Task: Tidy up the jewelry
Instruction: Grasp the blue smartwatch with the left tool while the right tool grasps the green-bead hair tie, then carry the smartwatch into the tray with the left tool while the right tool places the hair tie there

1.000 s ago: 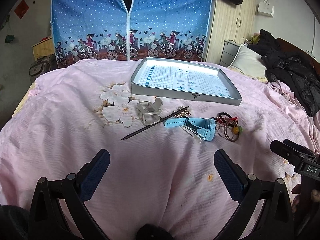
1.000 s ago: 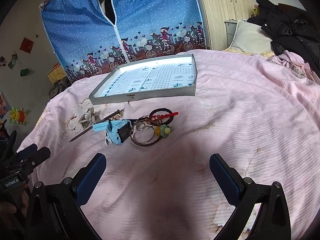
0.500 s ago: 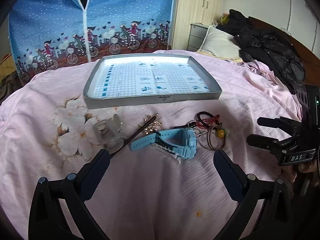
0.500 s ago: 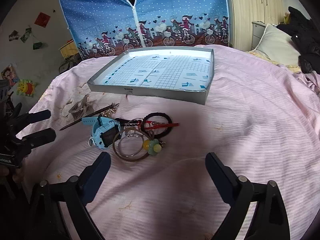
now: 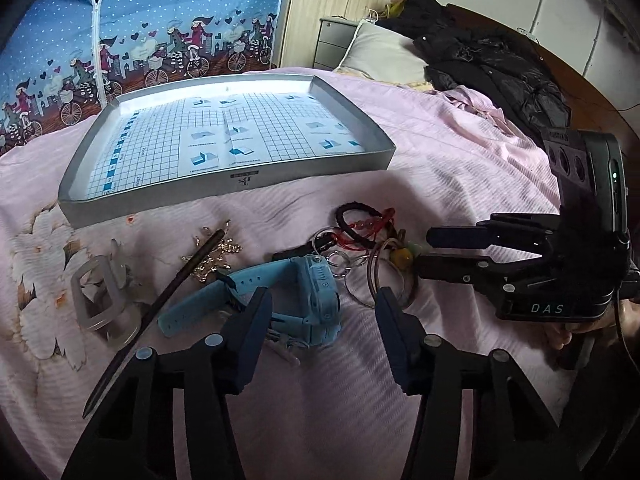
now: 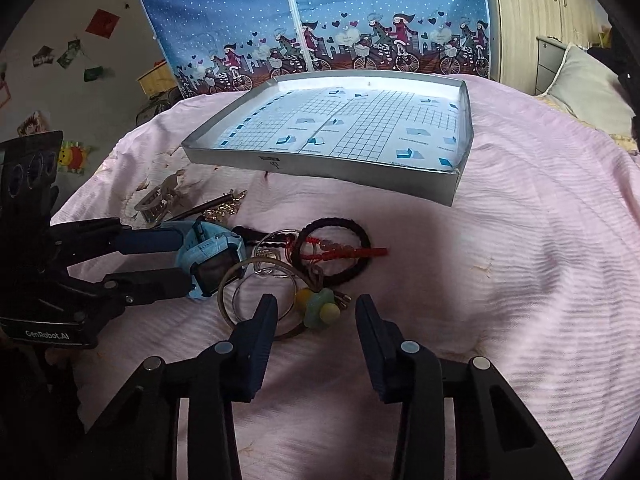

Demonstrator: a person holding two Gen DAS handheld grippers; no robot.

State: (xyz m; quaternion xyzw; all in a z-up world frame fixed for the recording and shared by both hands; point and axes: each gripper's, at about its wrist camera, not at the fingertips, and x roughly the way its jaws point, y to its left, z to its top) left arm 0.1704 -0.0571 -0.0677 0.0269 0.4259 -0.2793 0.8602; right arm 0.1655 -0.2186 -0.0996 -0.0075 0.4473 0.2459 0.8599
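Jewelry pieces are lying in a loose cluster on a pink striped bedspread, at the centre of both frames and just below a shallow grey cardboard tray lined with blue-and-white grid paper, which is sitting toward the upper centre of each view. At the lower centre of the left wrist view, the left gripper is reaching forward with its jaws apart, one finger on each side of a light-blue plastic wristwatch; whether the pads are touching it cannot be told. To the left of the watch, a thin dark hair stick is slanting across a small gold chain, and a translucent grey claw clip is resting at centre left. To the right of the watch, a black elastic hair tie, a red beaded cord, thin metal bangles and a yellow-and-green pom-pom charm are overlapping one another. In the right wrist view, the right gripper is hovering at lower centre with its jaws apart, the charm and the bangles lying just ahead of the gap between its fingers. Black clothing is lying heaped at the upper right of the left wrist view, and a blue printed wardrobe cover is hanging across the top of the right wrist view.
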